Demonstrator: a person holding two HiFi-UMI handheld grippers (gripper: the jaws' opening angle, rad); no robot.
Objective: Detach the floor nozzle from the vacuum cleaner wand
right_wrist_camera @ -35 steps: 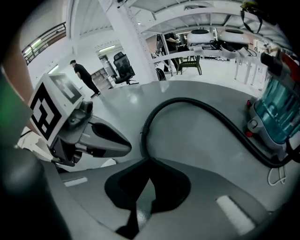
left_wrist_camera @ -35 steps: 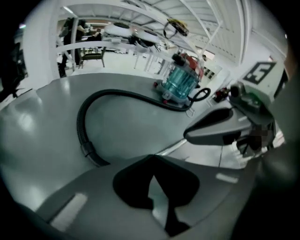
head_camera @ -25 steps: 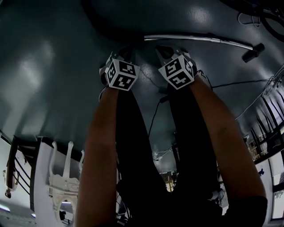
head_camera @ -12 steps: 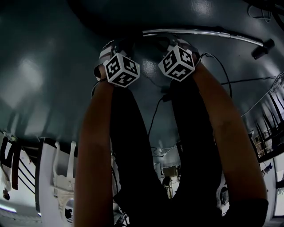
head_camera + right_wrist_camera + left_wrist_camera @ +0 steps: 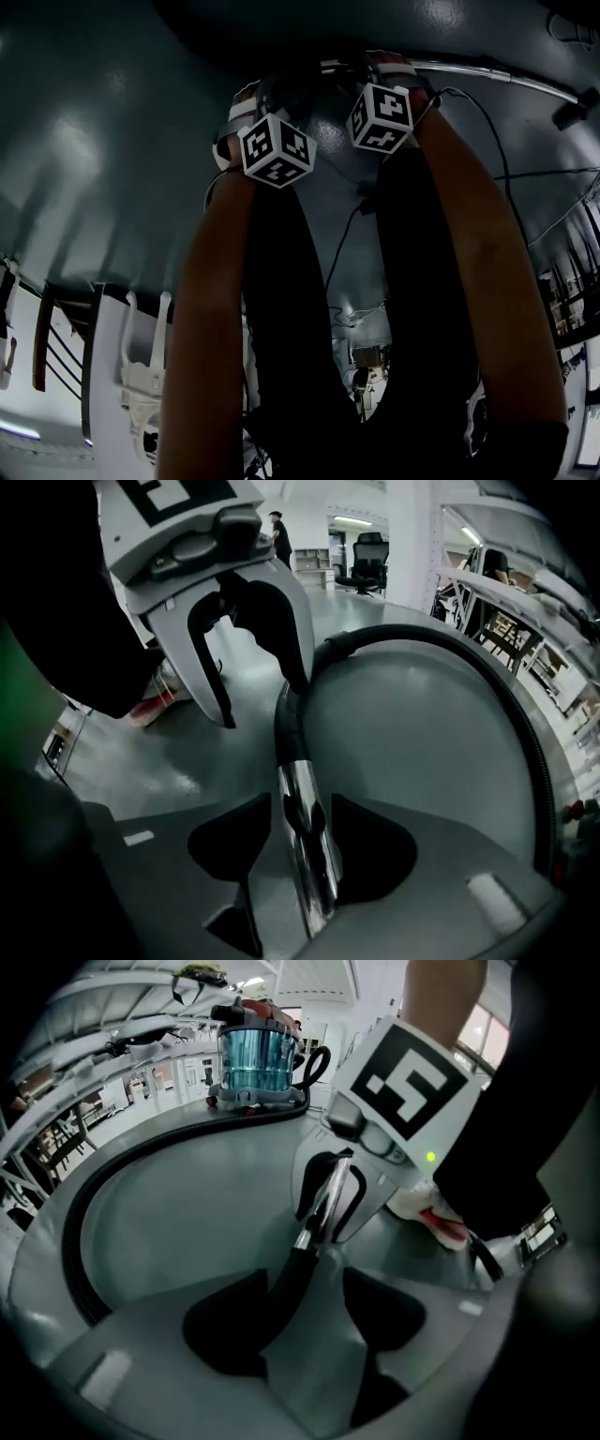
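Your left gripper [image 5: 305, 1321] and right gripper [image 5: 302, 847] had just been opening. Their fingers stood apart astride the wand [image 5: 298, 799] lying on the floor [image 5: 112, 141], gripping nothing. The nozzle [image 5: 570, 112] seemed far right, still attached. Next, you likely needed to clamp the wand, then reach it.

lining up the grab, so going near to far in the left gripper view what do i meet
black hose cuff → chrome wand → right gripper, its fingers either side of the wand → vacuum canister
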